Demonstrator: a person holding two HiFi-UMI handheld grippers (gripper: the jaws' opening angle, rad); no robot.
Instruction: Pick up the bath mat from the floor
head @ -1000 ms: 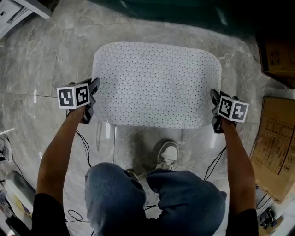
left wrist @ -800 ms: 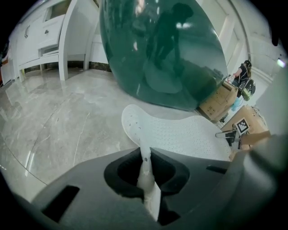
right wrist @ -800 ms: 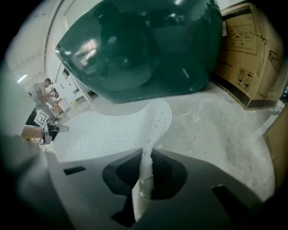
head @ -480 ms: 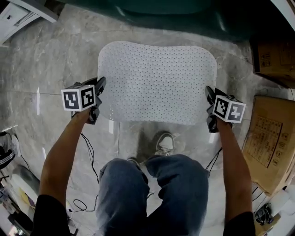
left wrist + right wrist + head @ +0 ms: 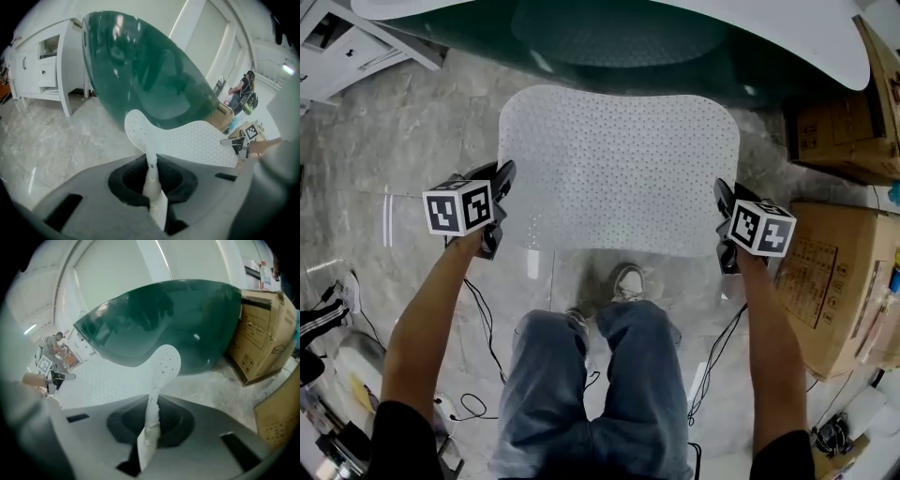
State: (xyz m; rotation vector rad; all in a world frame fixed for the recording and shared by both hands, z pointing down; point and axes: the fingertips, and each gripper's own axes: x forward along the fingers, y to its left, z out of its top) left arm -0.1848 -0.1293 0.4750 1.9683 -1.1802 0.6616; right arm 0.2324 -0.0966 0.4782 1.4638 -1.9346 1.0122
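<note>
A white, dotted bath mat (image 5: 619, 169) hangs stretched flat between my two grippers, lifted off the marble floor (image 5: 412, 141). My left gripper (image 5: 499, 202) is shut on the mat's left edge, and in the left gripper view the mat (image 5: 187, 140) runs out from between the jaws. My right gripper (image 5: 722, 225) is shut on the right edge, where the mat (image 5: 166, 364) also rises thin from the jaws. The near edge of the mat hangs over the person's shoes (image 5: 625, 281).
A dark green bathtub (image 5: 619, 33) stands just beyond the mat. Cardboard boxes (image 5: 830, 281) are stacked at the right. A white cabinet (image 5: 342, 42) is at the upper left. Cables (image 5: 478, 319) trail on the floor by the person's legs (image 5: 600, 394).
Both grippers have risen together with the mat held between them. The person has straightened up, and the bathtub and boxes now show more fully.
</note>
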